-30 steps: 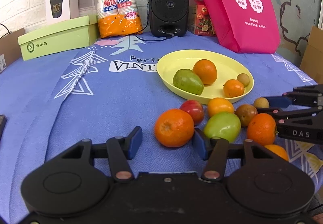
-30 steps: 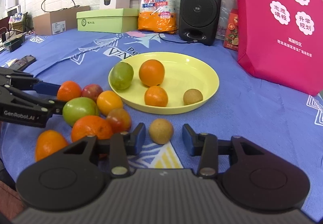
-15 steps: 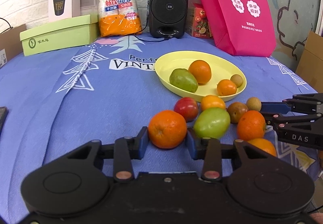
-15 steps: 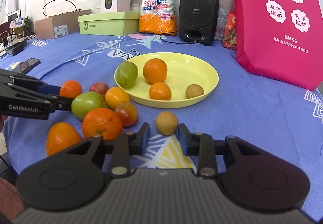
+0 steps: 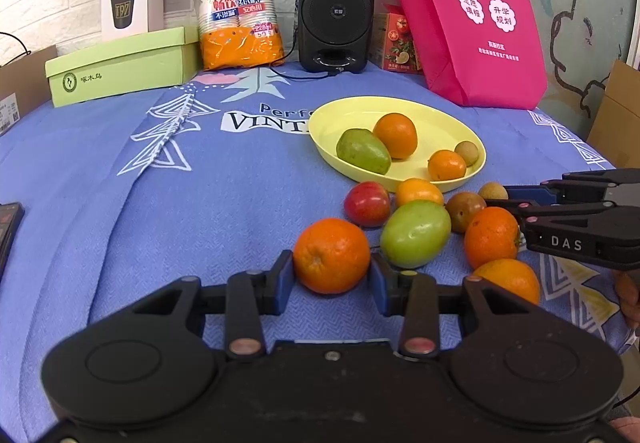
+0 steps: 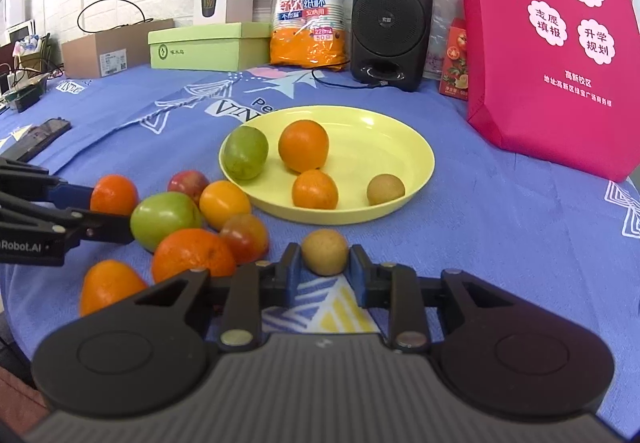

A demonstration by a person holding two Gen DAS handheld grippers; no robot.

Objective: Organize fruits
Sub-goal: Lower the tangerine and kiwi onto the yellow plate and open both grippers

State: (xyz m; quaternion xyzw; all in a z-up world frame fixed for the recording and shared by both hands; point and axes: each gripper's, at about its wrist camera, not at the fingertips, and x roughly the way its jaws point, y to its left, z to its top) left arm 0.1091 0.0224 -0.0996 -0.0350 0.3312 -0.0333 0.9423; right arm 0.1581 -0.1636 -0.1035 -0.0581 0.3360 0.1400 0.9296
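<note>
Left gripper: jaws closed against both sides of a large round orange resting on the blue patterned tablecloth. Right gripper: jaws pressed to both sides of a small round brown fruit, also on the cloth. Beyond both jaws lies a shallow yellow plastic plate holding four fruits; loose fruits cluster between the two grippers.

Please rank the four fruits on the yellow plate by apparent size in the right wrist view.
1. Large orange and green fruit: look alike, unranked.
2. Small orange.
3. Brown fruit.
</note>
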